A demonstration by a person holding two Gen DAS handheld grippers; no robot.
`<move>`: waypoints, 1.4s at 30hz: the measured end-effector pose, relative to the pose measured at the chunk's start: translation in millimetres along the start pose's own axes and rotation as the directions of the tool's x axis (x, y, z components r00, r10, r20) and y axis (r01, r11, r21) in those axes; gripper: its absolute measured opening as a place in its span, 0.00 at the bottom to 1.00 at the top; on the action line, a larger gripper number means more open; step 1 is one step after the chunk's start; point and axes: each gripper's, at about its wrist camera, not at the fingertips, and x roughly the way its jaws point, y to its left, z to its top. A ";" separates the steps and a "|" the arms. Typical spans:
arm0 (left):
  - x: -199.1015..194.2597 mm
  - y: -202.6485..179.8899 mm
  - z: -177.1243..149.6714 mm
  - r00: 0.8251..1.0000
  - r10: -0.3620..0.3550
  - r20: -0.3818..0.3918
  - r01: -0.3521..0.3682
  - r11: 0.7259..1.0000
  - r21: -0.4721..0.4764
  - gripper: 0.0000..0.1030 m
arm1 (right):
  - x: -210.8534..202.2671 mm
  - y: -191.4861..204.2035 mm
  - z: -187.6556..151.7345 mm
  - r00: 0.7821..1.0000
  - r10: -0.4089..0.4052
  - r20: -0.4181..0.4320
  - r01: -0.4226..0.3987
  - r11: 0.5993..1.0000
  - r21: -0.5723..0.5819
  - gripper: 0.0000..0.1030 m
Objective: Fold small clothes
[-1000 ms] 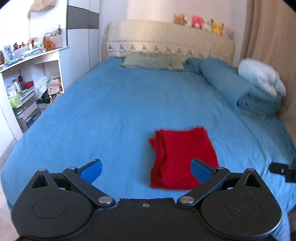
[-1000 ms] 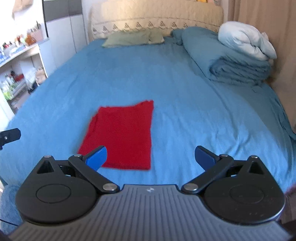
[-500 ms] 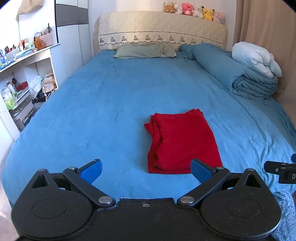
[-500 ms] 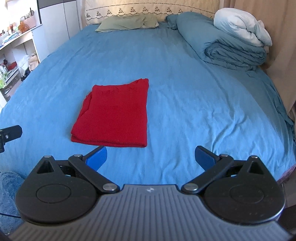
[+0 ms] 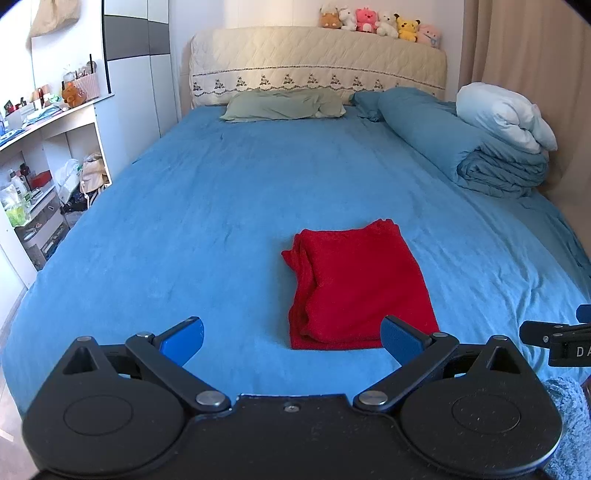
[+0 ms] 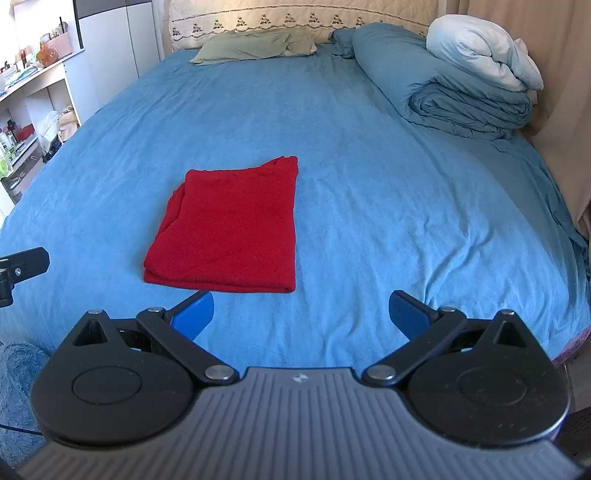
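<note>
The red garment point(image 5: 356, 284) lies folded into a flat rectangle on the blue bed sheet point(image 5: 207, 206), toward the foot edge of the bed and well away from the headboard point(image 5: 317, 70). Its stacked layers show along the side nearer the shelf unit point(image 5: 48, 162) and along the edge nearest the foot. The left gripper point(image 5: 291, 338) hangs above the foot edge of the bed with its fingers point(image 5: 183, 339) spread wide and released, nothing between them; the right-hand finger pad overlaps the garment's near corner in the left wrist view, but contact cannot be told. The right gripper point(image 6: 301, 314) is likewise held near the foot edge, fingers point(image 6: 194, 314) spread apart and empty, just short of the garment point(image 6: 231, 227) and apart from it. A green pillow point(image 5: 280, 105) lies at the head edge. A rolled blue duvet point(image 5: 461, 147) with a white pillow point(image 5: 506, 114) on top sits along the curtain-side edge. Soft toys point(image 5: 380, 24) stand in a row on the headboard.
</note>
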 end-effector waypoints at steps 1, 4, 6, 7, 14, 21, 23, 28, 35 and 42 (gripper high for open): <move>0.0 -0.3 0.2 1.000 0.000 0.000 0.000 1.000 0.000 1.00 | -0.2 0.1 -0.1 1.000 -0.001 0.000 0.001 1.000 0.001 1.00; -0.3 -1.3 0.1 1.000 -0.001 0.001 0.001 1.000 0.006 1.00 | -1.0 0.0 -0.4 1.000 -0.001 0.000 0.001 1.000 0.004 1.00; -0.6 -0.6 0.2 1.000 -0.002 0.003 0.002 1.000 0.007 1.00 | -0.4 -1.4 0.3 1.000 -0.002 -0.001 0.002 1.000 0.004 1.00; -0.8 -0.5 0.3 1.000 -0.001 0.004 0.001 1.000 0.008 1.00 | -0.4 -1.3 0.4 1.000 -0.002 -0.002 0.002 1.000 0.003 1.00; -1.1 2.0 0.2 1.000 0.000 0.005 0.000 1.000 0.011 1.00 | 1.1 -3.4 0.9 1.000 0.001 -0.012 -0.001 1.000 0.008 1.00; -1.4 2.5 0.5 1.000 0.000 0.005 0.000 1.000 0.009 1.00 | 1.9 -3.5 1.0 1.000 -0.002 -0.013 0.002 1.000 0.013 1.00; -1.4 2.7 0.7 1.000 -0.001 0.004 0.001 1.000 0.011 1.00 | 1.9 -3.7 1.0 1.000 -0.004 -0.012 0.004 1.000 0.013 1.00; -1.9 -1.6 1.2 1.000 0.007 0.008 -0.007 1.000 0.011 1.00 | 1.6 -3.3 -0.2 1.000 -0.008 -0.011 0.008 1.000 0.014 1.00; -1.0 -5.0 0.7 1.000 0.011 0.007 -0.012 1.000 0.018 1.00 | 0.4 -3.0 -1.0 1.000 -0.006 -0.012 0.007 1.000 0.015 1.00; 1.0 -6.3 1.4 1.000 0.024 0.004 -0.024 1.000 0.011 1.00 | 0.1 -3.0 -1.4 1.000 -0.005 -0.010 0.006 1.000 0.016 1.00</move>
